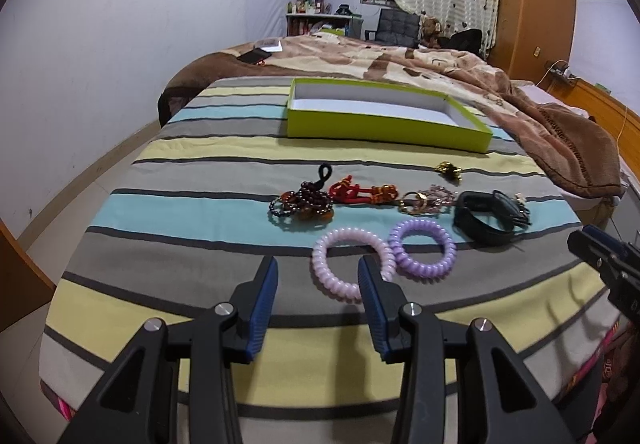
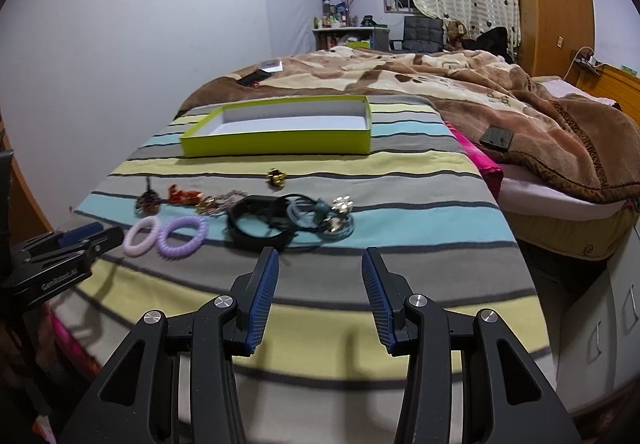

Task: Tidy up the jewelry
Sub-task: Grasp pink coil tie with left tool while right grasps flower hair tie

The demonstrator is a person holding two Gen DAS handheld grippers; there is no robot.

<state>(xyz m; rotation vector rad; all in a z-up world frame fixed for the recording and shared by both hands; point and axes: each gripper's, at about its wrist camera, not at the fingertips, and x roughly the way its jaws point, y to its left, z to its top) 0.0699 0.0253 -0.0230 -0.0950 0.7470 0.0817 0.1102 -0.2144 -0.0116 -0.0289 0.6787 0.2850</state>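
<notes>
On striped bedspread (image 1: pixel 192 179), lying in a row short of empty green box (image 1: pixel 384 123): pink spiral hair tie (image 1: pixel 348 264) touching purple spiral hair tie (image 1: pixel 424 250), dark bead bracelet (image 1: pixel 300 203), red knotted cord (image 1: pixel 360 192), black band (image 1: pixel 484 217). Handling likely light, springy, slightly slick; gripping across one coil rim advised. Hovering near pink tie, left hand-held gripper (image 1: pixel 318 280) spread wide, carrying nothing; right hand-held gripper (image 2: pixel 320 276) likewise gaping, unloaded.
</notes>
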